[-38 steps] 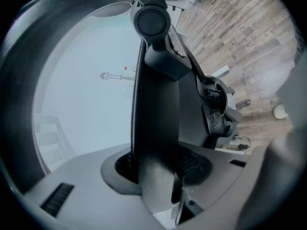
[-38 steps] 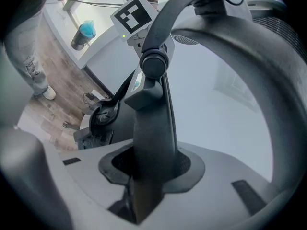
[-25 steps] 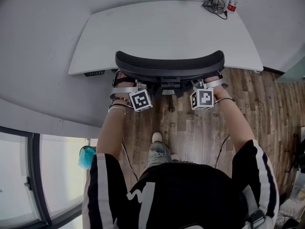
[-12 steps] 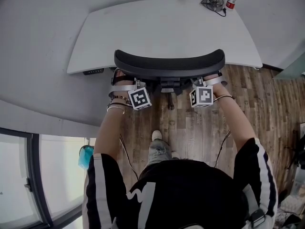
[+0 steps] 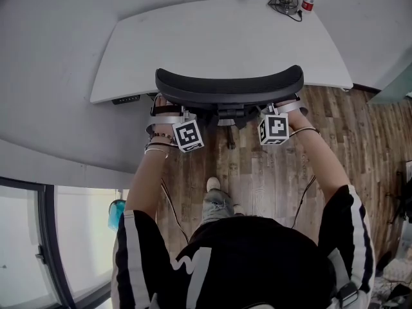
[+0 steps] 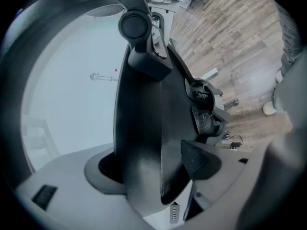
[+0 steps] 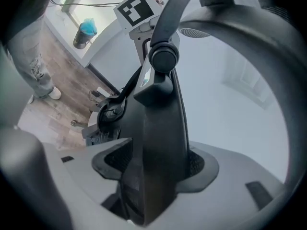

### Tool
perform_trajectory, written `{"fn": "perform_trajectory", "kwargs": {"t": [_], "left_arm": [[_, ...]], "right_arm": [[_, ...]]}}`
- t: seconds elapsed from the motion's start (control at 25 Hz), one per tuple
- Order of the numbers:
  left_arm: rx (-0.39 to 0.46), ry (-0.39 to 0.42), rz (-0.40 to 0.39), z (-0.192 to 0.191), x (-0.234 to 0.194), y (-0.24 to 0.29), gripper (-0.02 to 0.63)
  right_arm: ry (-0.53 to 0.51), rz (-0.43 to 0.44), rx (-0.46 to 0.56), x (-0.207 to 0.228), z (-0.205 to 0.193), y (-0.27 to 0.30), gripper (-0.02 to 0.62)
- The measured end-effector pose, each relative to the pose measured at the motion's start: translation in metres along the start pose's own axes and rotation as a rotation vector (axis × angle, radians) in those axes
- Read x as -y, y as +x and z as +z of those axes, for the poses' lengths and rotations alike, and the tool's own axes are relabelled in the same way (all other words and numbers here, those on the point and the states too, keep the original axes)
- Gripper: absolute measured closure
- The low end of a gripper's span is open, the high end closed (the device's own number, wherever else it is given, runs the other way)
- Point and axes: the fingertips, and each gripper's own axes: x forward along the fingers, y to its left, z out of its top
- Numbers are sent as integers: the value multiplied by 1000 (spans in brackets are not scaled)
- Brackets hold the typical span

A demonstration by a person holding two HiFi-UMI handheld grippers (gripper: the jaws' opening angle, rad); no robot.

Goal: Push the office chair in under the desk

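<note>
Both just opened wide: left tool (image 5: 167, 113) and right tool (image 5: 284, 110), loosely straddling office chair (image 5: 228, 85) backrest beside white surface (image 5: 225, 37).

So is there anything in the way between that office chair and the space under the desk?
Nothing visible does. The office chair has its backrest right at the front edge of the desk; the space beneath the desktop is hidden from view.

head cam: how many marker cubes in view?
2. The left cube sits just behind the left end of the chair back. The right cube sits just behind its right end. Both show fully, and nothing suggests a hidden third.
</note>
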Motion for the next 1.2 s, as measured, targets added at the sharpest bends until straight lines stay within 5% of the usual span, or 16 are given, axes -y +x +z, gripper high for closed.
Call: {"fn": "perform_trajectory", "kwargs": {"t": [0.6,0.8,0.92,1.2], "left_arm": [[-17,-51,13,-23,0,-12,255],[-16,-86,-17,-29,6,-18,255],[-37,-90,40,-40,-1,-16,255],[-33,-121,61,-43,-2,-29,255]], "right_arm": [[-26,8,-55,-4,-25,-9,298],[60,-5,-134,3,-58,-10,298],[81,-21,-161,5,-78,-19,298],[116,-75,-156,8,-75,-33,298]]}}
